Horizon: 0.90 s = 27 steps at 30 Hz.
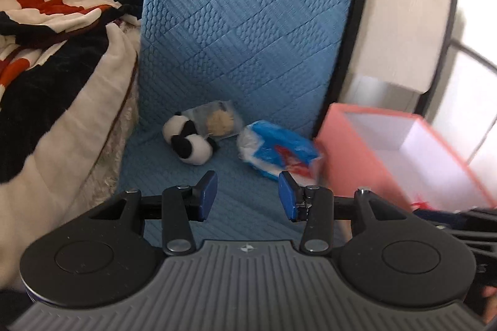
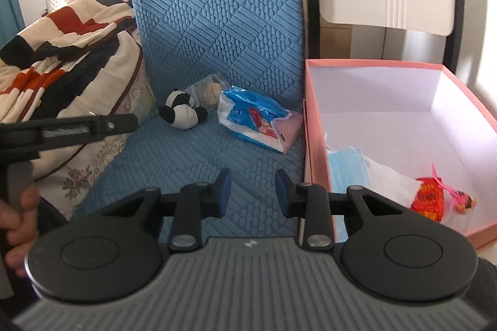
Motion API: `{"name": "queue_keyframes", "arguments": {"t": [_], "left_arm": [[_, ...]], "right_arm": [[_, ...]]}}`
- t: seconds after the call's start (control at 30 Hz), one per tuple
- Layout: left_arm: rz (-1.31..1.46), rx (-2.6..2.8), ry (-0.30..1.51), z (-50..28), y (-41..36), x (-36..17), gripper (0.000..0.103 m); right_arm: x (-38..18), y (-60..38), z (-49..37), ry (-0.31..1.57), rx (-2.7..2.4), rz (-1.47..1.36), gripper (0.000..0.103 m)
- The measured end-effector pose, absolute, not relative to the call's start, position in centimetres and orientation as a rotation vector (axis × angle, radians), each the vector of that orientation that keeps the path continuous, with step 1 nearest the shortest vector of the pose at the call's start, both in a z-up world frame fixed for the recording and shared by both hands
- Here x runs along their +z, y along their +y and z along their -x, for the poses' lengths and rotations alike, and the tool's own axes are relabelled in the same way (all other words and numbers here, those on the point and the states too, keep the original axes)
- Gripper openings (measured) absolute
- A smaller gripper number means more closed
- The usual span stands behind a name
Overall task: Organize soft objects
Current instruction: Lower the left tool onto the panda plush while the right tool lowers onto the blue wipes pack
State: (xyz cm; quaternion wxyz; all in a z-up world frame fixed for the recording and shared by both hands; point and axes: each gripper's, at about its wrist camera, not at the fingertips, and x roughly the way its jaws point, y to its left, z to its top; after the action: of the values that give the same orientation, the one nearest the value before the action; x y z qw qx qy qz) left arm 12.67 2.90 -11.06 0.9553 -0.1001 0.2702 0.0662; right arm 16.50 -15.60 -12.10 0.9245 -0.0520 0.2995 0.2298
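Both grippers are hovering over a blue quilted mat [image 2: 198, 157] that is running up a backrest behind. The left gripper [image 1: 247, 194] is standing with its blue pads wide apart and holding nothing; the right gripper [image 2: 253, 192] is likewise spread open and empty, its pads pointing at bare mat just left of the box wall.

Three soft things are lying together near the back of the mat. A small panda plush [image 2: 181, 110] is sitting furthest left. Touching it from behind is a clear packet [image 2: 208, 90] with something pale and fluffy inside — what exactly, the pictures are not showing. Just to the right, a blue, white and red plastic pack [image 2: 254, 121] is lying tilted, its pink corner nearly reaching the box; in the left wrist view the same pack [image 1: 278, 149] is sitting just ahead of the gripper's right pad.

The pink box [image 2: 313, 126] with a white inside is standing open at the mat's right edge. In it are lying a light blue face mask [image 2: 346, 163], a white cloth [image 2: 391, 181] partly over the mask, a red patterned pouch [image 2: 428, 202] and a little pink doll [image 2: 459, 199] beside the pouch.

A red, black and cream blanket [image 2: 65, 42] is heaped to the left of the mat, touching its edge.
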Motion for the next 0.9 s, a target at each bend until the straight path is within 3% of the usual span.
{"name": "queue_keyframes", "arguments": {"t": [0.7, 0.9], "left_arm": [[0.370, 0.265, 0.736, -25.1, 11.5, -16.4, 0.050], [0.428, 0.276, 0.762, -28.5, 13.5, -17.1, 0.054]], "right_arm": [[-14.3, -10.7, -23.4, 0.567, 0.516, 0.128, 0.034], [-14.9, -10.6, -26.4, 0.583, 0.508, 0.108, 0.034]]}}
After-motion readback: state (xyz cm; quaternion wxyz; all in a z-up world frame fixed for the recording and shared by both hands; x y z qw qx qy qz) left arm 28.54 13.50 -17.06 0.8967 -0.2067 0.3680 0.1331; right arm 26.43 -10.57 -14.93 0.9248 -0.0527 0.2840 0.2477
